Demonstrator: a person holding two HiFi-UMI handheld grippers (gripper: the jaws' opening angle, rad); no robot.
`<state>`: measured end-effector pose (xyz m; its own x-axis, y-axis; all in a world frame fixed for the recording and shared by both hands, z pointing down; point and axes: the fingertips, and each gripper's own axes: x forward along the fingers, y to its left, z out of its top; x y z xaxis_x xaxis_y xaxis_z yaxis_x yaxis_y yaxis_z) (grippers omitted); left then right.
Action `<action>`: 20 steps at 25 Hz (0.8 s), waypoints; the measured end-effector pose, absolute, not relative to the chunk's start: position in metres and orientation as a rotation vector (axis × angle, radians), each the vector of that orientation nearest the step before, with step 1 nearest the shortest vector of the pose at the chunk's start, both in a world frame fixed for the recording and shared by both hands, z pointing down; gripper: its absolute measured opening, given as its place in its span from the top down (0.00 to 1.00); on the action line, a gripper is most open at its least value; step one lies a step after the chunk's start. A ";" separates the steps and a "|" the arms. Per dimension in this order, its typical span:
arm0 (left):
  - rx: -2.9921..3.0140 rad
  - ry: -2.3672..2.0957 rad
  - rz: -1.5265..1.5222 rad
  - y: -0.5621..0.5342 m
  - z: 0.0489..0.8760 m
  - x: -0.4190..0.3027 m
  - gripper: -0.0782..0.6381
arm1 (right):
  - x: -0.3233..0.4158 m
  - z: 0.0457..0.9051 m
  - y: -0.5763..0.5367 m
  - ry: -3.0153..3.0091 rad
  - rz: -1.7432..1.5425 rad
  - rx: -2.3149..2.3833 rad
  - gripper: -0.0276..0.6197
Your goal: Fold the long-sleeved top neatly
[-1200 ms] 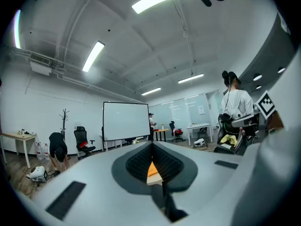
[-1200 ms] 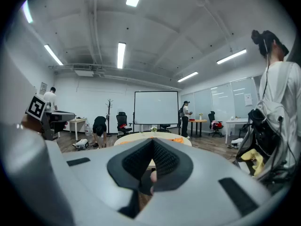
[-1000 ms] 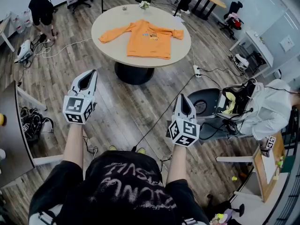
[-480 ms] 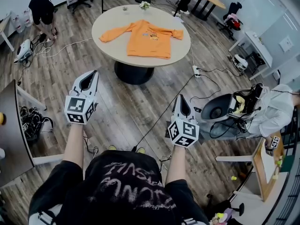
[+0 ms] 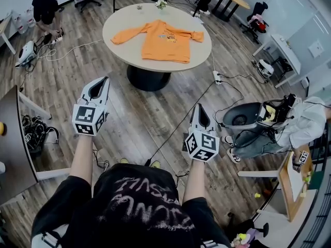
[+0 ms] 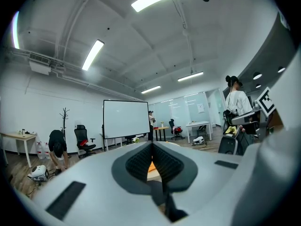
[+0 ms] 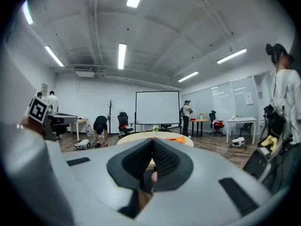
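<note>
An orange long-sleeved top (image 5: pixel 161 39) lies spread flat on a round beige table (image 5: pixel 122 21) at the top of the head view, sleeves out to both sides. My left gripper (image 5: pixel 101 83) is held over the wooden floor well short of the table, jaws shut and empty. My right gripper (image 5: pixel 199 110) hangs lower right, also shut with nothing in it. In the left gripper view the left gripper (image 6: pixel 151 147) points at the table, a sliver of the orange top (image 6: pixel 152 166) showing between its pads. The right gripper (image 7: pixel 152 144) aims at the table (image 7: pixel 141 137) with the top (image 7: pixel 178 138) on it.
A person in white (image 5: pixel 300 125) with a black case (image 5: pixel 241 118) stands right of me. Cables (image 5: pixel 181 123) run across the floor from the table's base. Another person (image 5: pixel 45 8) bends down far left. A desk edge (image 5: pixel 15 133) sits close on my left.
The person in white and the black case have shifted on the right. Both grippers have stayed where they were, shut.
</note>
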<state>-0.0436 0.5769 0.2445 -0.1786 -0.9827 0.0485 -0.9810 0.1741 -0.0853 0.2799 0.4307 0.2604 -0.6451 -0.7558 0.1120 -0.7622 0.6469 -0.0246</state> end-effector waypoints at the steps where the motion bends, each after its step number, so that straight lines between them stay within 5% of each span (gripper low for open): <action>1: -2.004 2.393 -0.151 0.577 0.245 -0.045 0.88 | 0.279 0.261 0.431 -2.762 0.105 1.279 0.95; 20: -2.047 2.362 -0.131 0.584 0.254 -0.072 0.88 | 0.252 0.265 0.452 -2.738 0.107 1.331 0.95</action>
